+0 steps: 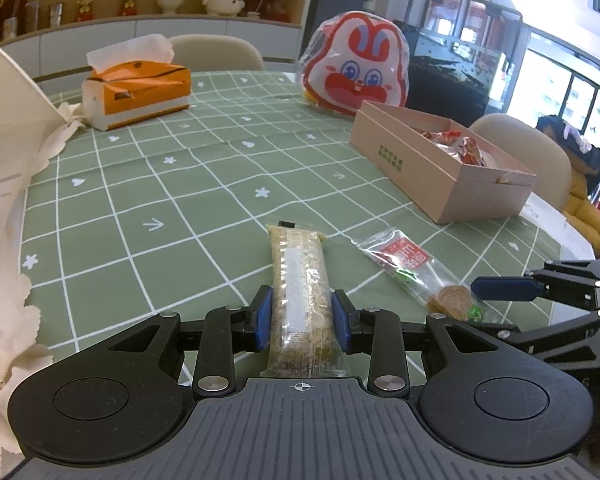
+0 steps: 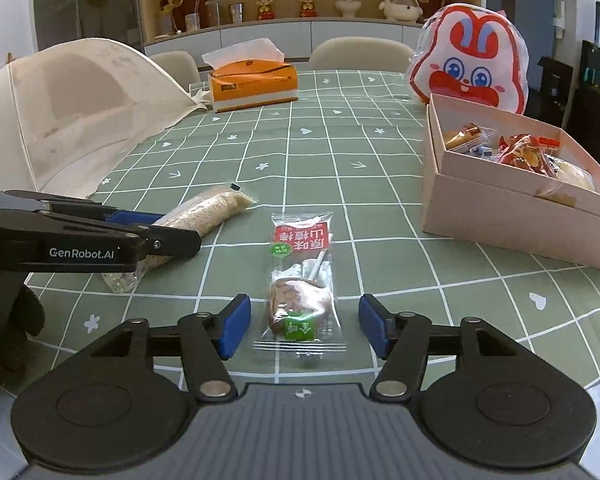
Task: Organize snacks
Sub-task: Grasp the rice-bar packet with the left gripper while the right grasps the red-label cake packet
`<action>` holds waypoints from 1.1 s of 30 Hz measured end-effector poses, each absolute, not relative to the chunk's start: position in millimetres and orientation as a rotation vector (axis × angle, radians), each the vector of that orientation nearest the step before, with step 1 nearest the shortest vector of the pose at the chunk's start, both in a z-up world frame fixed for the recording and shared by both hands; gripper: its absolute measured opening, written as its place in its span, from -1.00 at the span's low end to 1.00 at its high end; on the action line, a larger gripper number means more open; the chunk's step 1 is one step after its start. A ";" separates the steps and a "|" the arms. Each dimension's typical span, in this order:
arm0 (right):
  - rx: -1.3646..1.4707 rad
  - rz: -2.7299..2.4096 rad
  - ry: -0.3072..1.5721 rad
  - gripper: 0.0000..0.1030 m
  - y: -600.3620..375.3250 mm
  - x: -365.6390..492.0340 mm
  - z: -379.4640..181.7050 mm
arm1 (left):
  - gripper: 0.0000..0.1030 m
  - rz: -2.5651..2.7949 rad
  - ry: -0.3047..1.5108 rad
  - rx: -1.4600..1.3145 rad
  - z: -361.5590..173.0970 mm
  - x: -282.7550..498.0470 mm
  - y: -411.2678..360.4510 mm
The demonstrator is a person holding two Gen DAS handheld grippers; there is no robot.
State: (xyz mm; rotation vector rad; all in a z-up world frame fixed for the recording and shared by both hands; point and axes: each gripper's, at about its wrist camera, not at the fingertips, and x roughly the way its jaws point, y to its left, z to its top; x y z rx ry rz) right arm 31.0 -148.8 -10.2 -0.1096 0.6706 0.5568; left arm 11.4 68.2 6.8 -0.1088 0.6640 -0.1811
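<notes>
Left claw is clamped narrow on the grain bar, blue pads pressing both long sides near its close end. The bar runs straight out ahead of that claw, long axis in line with the fingers, far end pointing away across the green checked bench. Whether it has left the cloth yet, I can't tell.

Right claw is spread wide and empty, and the lollipop packet lies right between its fingers, touching neither. That packet also runs lengthwise away from the claw: candy head at the near end, between the pads, stick and red label pointing forward. So the fingers sit either side of its narrow width, which looks like a good line for squeezing in on the head.

The pink box, already holding several wrapped snacks, sits ahead and to the right of the right claw, well apart from the packet. From the left claw it is farther, ahead and across to the right, beyond the lollipop. I'd judge the right side has the shorter carry; the left must reach over.
</notes>
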 end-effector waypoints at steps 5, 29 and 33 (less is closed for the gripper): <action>-0.096 0.609 0.668 0.23 -146.4 22.3 -9.9 | -0.31 -0.180 0.660 -0.117 6.3 11.1 69.3; -0.155 0.519 0.663 -0.28 -127.3 28.3 -6.1 | -0.29 -0.203 0.661 -0.071 6.7 5.2 64.4; -0.136 0.513 0.674 -0.29 -143.5 19.2 -2.8 | -0.31 -0.213 0.674 -0.073 8.7 0.4 59.1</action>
